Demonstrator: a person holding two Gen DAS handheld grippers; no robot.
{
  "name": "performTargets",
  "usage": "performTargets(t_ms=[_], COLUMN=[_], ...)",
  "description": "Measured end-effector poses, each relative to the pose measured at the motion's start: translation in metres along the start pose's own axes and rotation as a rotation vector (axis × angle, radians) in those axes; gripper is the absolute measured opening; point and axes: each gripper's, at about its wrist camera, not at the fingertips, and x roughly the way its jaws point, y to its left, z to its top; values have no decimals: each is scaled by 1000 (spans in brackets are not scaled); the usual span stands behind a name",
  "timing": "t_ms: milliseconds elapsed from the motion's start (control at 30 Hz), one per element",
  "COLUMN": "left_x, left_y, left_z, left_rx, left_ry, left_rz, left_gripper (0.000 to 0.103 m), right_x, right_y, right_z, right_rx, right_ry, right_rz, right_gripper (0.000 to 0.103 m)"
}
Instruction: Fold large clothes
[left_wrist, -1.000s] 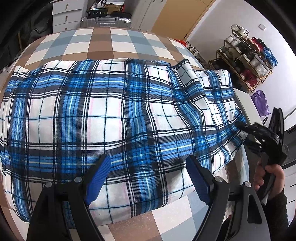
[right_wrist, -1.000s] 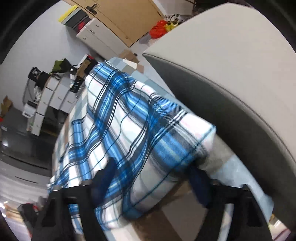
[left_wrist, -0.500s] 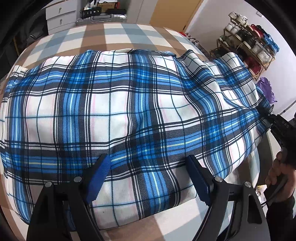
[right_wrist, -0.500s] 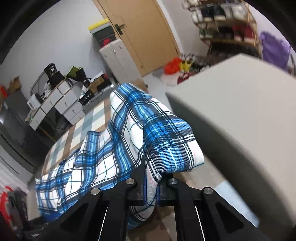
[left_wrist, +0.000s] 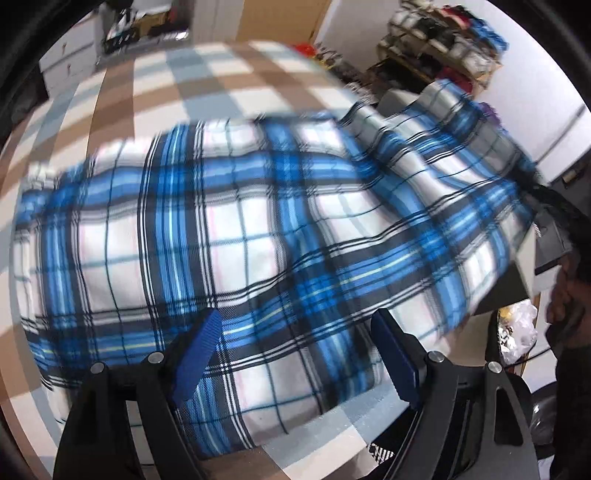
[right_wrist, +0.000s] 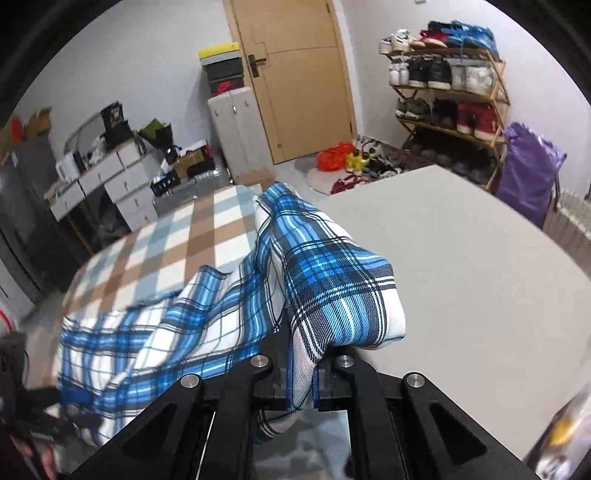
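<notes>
Right wrist view: the right gripper (right_wrist: 300, 387) is clamped tight on a corner of the blue plaid garment (right_wrist: 332, 295), the cloth pinched flat between its black jaws and bunching up in a fold just above them. That pinch looks placed at the corner so the edge can be carried over as one piece. From the grip, the plaid runs away and down toward the checked table cover (right_wrist: 166, 251), where most of it lies spread. A plain grey board (right_wrist: 461, 258) sits just beside the raised corner, on its right. Behind the garment stand a wooden door (right_wrist: 295, 74), a shoe rack (right_wrist: 447, 81) and white drawers (right_wrist: 118, 177).

Left wrist view: the left gripper (left_wrist: 295, 354) hangs with its blue-padded jaws spread wide, nothing between them, poised over the near edge of the blue plaid garment (left_wrist: 229, 236). The garment lies across the checked table cover (left_wrist: 155, 85), flat near this gripper and rising at its far right side, where the other gripper draws it up and taut. The open jaws straddle the near hem, probably ready to take a second hold so the fold stays even. The picture is blurred. A hand (left_wrist: 565, 299) shows dimly at the right edge, beyond the lifted side.
</notes>
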Motion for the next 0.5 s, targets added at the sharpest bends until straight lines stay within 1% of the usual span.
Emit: performTargets(t_ms=[33, 67, 100, 167, 200, 267, 300, 333, 367, 400, 433, 500], left_x=[10, 15, 14, 16, 16, 13, 4, -14, -28, -51, -74, -107], left_y=[6, 9, 7, 6, 8, 8, 15, 28, 40, 55, 72, 104], left_z=[1, 2, 1, 2, 2, 1, 3, 3, 2, 2, 0, -8], left_rx=[-20, -24, -9, 8, 5, -10, -33, -68, -80, -89, -102, -143], left_ry=[27, 19, -5, 1, 4, 34, 44, 13, -18, -63, -108, -179], left_rz=[-3, 0, 11, 31, 25, -16, -40, -58, -64, -67, -62, -41], left_gripper=[79, 79, 80, 80, 80, 80, 79, 79, 79, 80, 80, 80], right_x=[0, -3, -8, -18, -23, -34, -38, -43, -47, -50, -53, -55], right_y=[5, 11, 19, 43, 52, 84, 99, 116, 134, 150, 172, 214], right_z=[1, 3, 5, 11, 13, 18, 19, 20, 20, 20, 20, 13], right_rx=[-15, -34, -56, -106, -122, -175, -200, -223, -246, -263, -288, -348], right_ry=[-10, -25, -45, -89, -106, -145, -162, -180, -194, -206, -216, -226], right_rz=[-3, 0, 9, 33, 51, 92, 115, 138, 160, 180, 208, 237], right_gripper=[6, 6, 6, 6, 6, 6, 6, 6, 6, 6, 6, 6])
